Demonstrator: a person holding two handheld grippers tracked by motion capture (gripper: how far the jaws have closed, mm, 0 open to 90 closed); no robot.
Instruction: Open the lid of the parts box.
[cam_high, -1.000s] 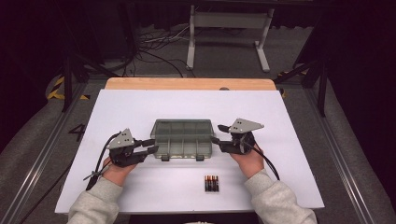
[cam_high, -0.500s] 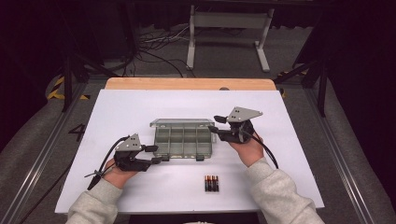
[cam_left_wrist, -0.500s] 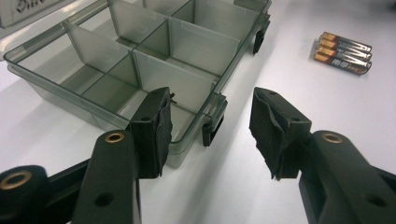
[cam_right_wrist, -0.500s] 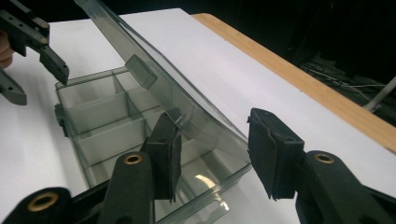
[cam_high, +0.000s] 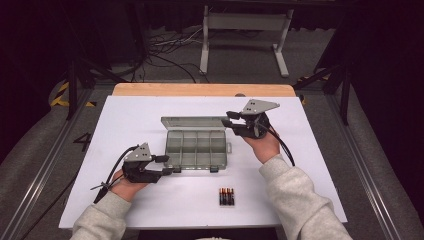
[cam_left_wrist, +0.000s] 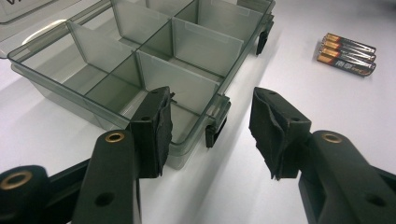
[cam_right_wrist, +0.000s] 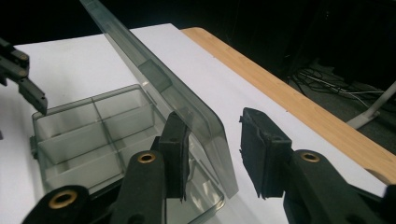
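**Lid swing in progress: keep base pinned, keep the lid edge between the pads**

Fingers first: right gripper jaws straddle the right edge of the box's clear hinged lid. They've just been closing, lid between them; inner pad looks against the lid, outer pad stands clear, so no clamp yet. Left gripper jaws are apart and have just opened: one pad sits over the near-left corner wall, the other on bare table, with a black latch in the gap. Nothing pinched.

Location: smoky translucent plastic compartment box sits mid-table on the white tabletop, lid raised along the far side, compartments look empty. Four AA batteries lie near side, just right of centre, well apart from the box.

To do it well, my read:
- Left should brace the near-left corner so the base doesn't slide.
- Right should follow the hinge arc, not pull straight back.
- Keep the grip light; the lid is thin and will flex.
- Lay the lid fully open before letting go.
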